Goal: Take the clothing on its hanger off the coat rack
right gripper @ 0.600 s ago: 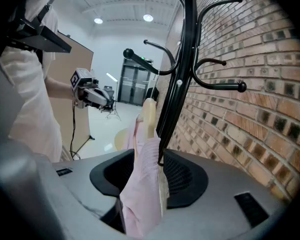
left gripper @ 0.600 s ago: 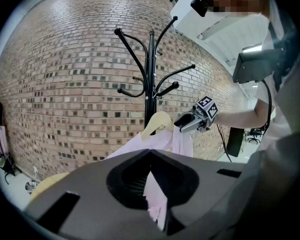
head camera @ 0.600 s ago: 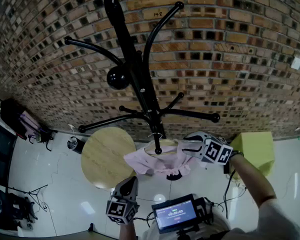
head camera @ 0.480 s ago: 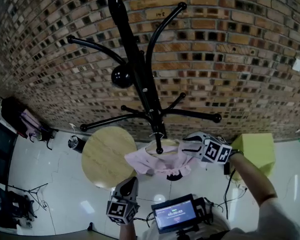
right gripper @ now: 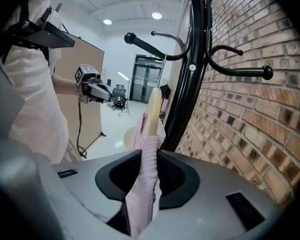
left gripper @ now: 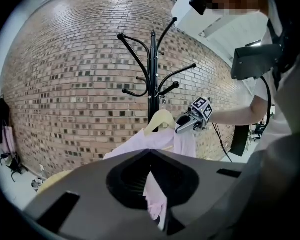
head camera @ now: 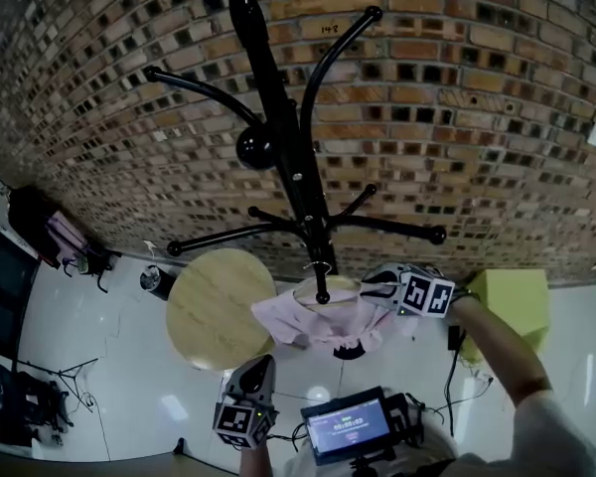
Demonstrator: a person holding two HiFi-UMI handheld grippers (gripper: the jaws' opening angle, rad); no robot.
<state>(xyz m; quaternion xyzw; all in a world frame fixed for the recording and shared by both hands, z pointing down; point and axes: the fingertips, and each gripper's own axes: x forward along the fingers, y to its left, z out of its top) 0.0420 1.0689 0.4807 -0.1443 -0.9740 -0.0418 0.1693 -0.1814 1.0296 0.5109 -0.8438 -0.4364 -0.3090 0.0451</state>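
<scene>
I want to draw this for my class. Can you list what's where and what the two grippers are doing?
coat rack: black, in front of the brick wall
pink garment: on a pale hanger, hung low on the rack
right gripper: jaws shut on the garment at the hanger's end
left gripper: jaws shut on a lower fold of the garment
round table: wooden, beside the rack

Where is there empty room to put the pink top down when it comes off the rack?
The round wooden table, left of the coat rack, has a bare top. The green block on the right also looks bare. It is crowded around the pink top, where the rack arms and the right gripper meet.
</scene>
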